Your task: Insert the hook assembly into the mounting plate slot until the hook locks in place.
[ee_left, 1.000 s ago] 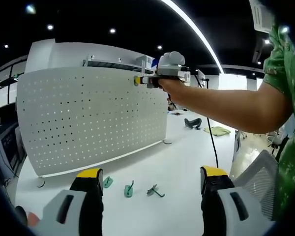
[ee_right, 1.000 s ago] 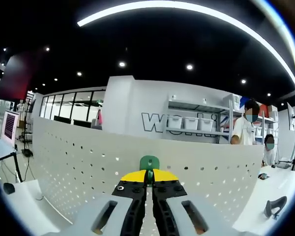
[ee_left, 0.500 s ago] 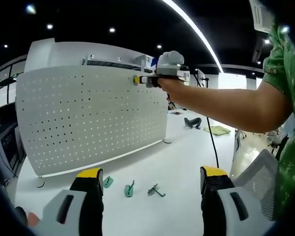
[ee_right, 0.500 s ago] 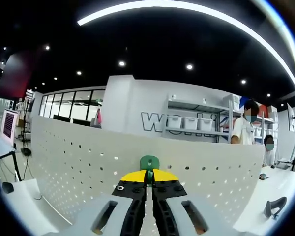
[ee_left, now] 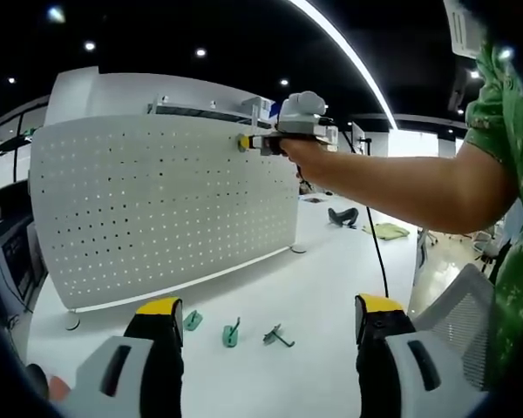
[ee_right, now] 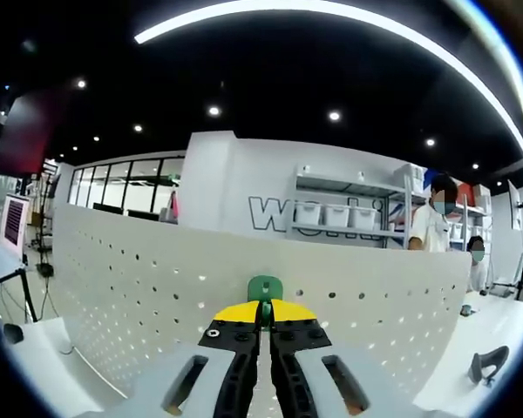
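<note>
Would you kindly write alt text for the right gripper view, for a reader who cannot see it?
The right gripper, its yellow-tipped jaws shut on a small green plastic hook, is held up against a white perforated pegboard panel. Beyond the panel stand a white shelving unit with bins and two people at the right, under a dark ceiling with lights.

The right gripper (ee_right: 263, 315) has its jaws closed on a green hook (ee_right: 264, 288), held against the white pegboard (ee_right: 139, 287) near its top edge.
</note>
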The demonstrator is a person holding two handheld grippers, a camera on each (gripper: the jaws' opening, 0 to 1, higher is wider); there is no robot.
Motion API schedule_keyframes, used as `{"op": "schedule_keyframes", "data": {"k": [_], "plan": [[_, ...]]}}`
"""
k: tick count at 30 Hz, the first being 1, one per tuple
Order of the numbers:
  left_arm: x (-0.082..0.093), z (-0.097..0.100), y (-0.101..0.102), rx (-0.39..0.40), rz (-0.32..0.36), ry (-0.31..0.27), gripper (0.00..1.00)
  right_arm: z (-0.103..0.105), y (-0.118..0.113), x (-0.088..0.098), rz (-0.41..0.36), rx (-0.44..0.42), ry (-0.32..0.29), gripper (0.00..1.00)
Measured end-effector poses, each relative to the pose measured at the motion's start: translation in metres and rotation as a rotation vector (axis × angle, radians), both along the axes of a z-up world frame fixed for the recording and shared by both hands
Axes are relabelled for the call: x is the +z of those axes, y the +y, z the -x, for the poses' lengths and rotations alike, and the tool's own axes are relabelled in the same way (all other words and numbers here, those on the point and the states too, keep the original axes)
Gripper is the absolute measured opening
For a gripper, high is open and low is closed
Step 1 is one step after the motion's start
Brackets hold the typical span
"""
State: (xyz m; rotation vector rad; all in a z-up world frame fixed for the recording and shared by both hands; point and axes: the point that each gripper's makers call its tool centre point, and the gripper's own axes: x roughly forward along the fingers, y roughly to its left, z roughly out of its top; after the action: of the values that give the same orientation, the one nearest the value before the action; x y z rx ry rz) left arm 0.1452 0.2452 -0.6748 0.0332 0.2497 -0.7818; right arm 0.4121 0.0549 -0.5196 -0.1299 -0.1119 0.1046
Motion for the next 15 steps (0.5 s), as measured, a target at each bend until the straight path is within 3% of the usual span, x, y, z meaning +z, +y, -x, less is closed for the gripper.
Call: {"op": "schedule_keyframes", "data": {"k": [15], "plan": [[-0.0020, -0.0003, 0.0008, 0.003, 0.001, 0.005, 0.83, -0.0029, 0.0008, -0.0021, -0.001, 0.002, 0.006, 0.02]]}}
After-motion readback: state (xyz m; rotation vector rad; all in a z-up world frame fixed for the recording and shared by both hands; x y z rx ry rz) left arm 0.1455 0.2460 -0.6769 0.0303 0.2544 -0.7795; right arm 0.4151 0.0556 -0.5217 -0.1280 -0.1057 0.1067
